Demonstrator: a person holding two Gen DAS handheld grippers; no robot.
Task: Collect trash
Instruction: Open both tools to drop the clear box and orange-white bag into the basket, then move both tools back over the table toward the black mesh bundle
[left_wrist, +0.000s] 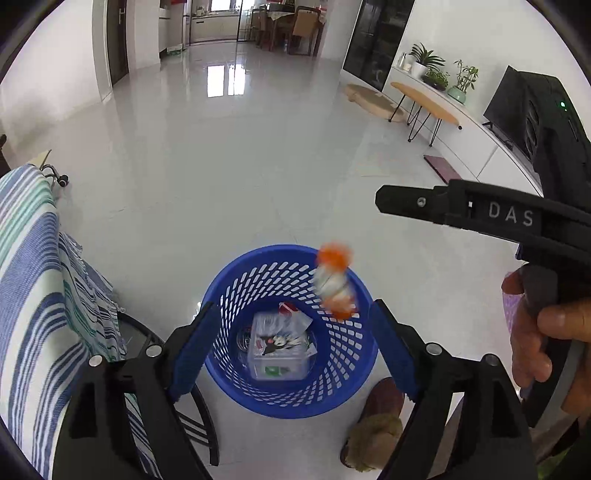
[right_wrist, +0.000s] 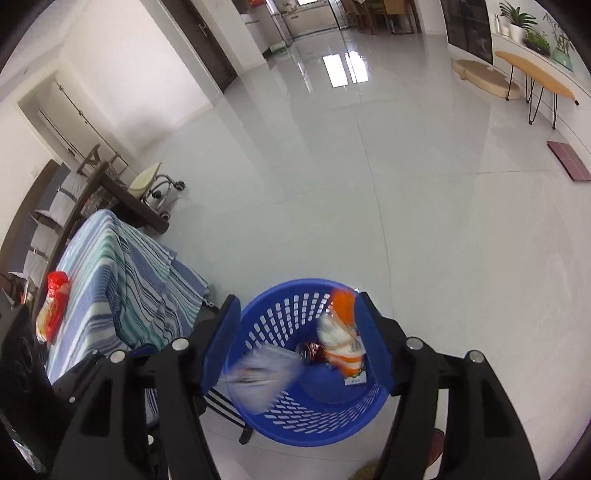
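A blue perforated basket (left_wrist: 341, 386) stands on the floor below both grippers; it also shows in the right wrist view (right_wrist: 314, 417). An orange-and-white wrapper (left_wrist: 334, 282) is blurred in mid-air over the basket's right rim, free of both grippers; in the right wrist view the wrapper (right_wrist: 341, 330) is close beside the right pad. A clear plastic packet (left_wrist: 279, 345) lies inside the basket, blurred in the right wrist view (right_wrist: 264, 373). My left gripper (left_wrist: 291, 350) is open and empty above the basket. My right gripper (right_wrist: 301, 343) is open; it also shows from the side (left_wrist: 436, 205).
A table with a blue striped cloth (right_wrist: 122, 273) stands left of the basket, with a red-orange packet (right_wrist: 53, 304) on it. A wheeled stool (right_wrist: 157, 184) is behind it. A slipper (left_wrist: 373, 428) lies on the floor right of the basket. A wooden side table (left_wrist: 424, 99) and TV stand are at the far right.
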